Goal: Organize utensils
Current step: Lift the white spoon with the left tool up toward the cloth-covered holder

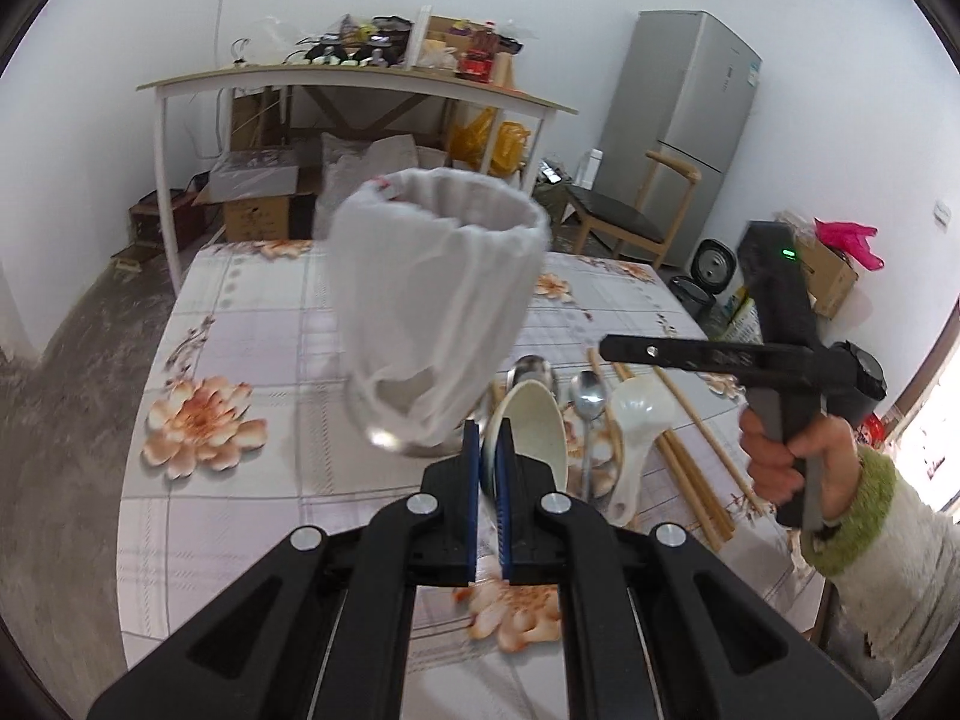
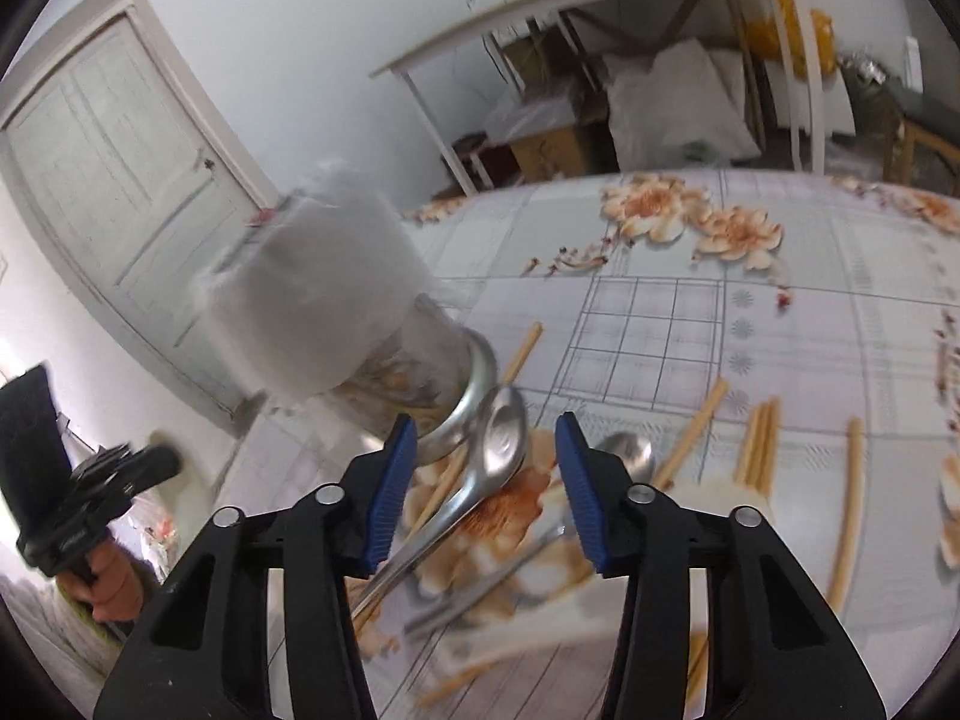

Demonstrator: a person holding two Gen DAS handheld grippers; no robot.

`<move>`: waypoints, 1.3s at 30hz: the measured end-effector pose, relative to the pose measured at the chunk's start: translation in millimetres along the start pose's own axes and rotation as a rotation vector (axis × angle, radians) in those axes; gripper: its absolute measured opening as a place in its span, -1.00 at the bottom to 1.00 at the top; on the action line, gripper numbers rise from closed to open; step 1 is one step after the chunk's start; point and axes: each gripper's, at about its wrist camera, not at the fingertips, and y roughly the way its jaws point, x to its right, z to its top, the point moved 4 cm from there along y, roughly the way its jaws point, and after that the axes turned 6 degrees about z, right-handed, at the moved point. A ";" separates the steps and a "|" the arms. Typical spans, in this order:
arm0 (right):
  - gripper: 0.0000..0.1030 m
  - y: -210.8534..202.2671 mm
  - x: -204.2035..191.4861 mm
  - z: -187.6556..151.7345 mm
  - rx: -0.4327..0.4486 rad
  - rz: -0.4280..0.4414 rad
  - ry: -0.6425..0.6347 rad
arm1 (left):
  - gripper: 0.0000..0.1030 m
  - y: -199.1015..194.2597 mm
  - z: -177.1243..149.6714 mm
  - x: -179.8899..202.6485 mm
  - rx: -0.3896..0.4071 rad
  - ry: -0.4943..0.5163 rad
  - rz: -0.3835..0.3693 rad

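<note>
My left gripper [image 1: 487,426] is shut on the rim of a cream bowl [image 1: 534,432], which hangs tilted above the floral tablecloth [image 1: 252,324]. Just left of it stands a metal-footed cup wrapped in white cloth [image 1: 432,294], also visible in the right wrist view [image 2: 318,300]. My right gripper [image 2: 486,468] hovers open over a steel spoon [image 2: 504,444] that lies between its blue pads [image 2: 393,480] without touching them. A second steel spoon [image 2: 630,456] lies just right of it. The left view shows the right gripper [image 1: 606,348] from the side, held by a hand [image 1: 780,456].
Wooden chopsticks [image 2: 759,444] lie scattered on the table's right part, and a white ceramic spoon [image 1: 636,420] rests among them. A cluttered side table [image 1: 360,84], boxes, a chair [image 1: 624,216] and a fridge [image 1: 684,120] stand beyond the table; a door [image 2: 120,168] is at the left.
</note>
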 end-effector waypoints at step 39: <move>-0.97 -57.1 -52.5 -14.1 0.102 -0.285 -0.121 | -0.92 -38.2 35.5 -34.4 0.150 -0.066 0.098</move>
